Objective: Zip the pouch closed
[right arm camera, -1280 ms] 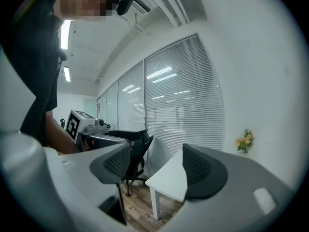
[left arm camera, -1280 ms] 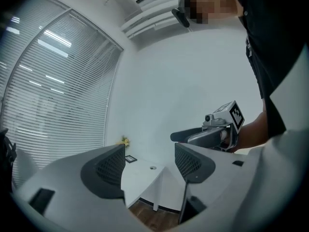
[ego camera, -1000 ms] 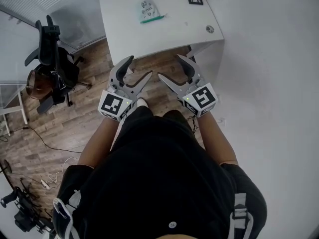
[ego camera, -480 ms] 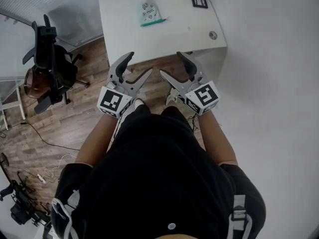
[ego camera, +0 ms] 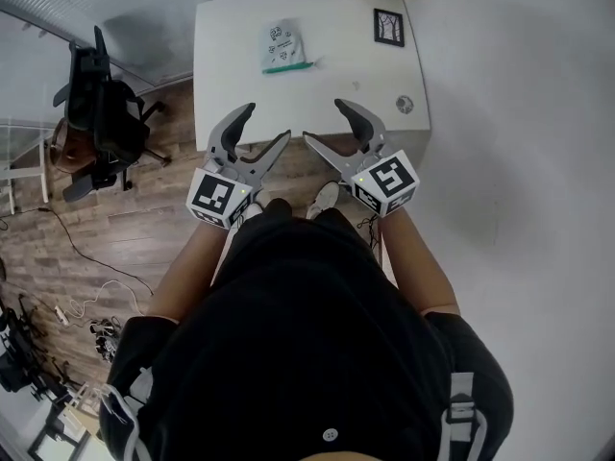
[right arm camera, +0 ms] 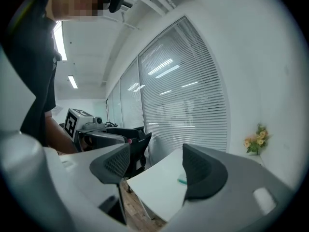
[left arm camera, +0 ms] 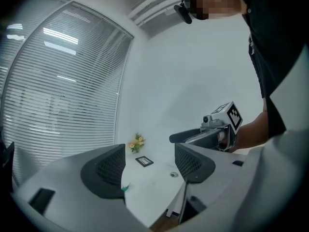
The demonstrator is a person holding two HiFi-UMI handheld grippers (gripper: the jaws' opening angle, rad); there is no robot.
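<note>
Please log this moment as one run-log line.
phase: pre-grasp | left gripper: open, empty | right gripper: open, empty | pouch: on table, untouched

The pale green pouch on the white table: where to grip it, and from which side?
Probably at its dark green zip edge, near one end. The pale green pouch lies flat on the white table with that edge turned toward the person, so the jaws should come low from the near side. The slider is too small to make out.

The white table [ego camera: 336, 65] looks smooth and matt, the floor [ego camera: 144, 238] brown wood planks, the left gripper [ego camera: 267, 123] matt grey plastic.
</note>
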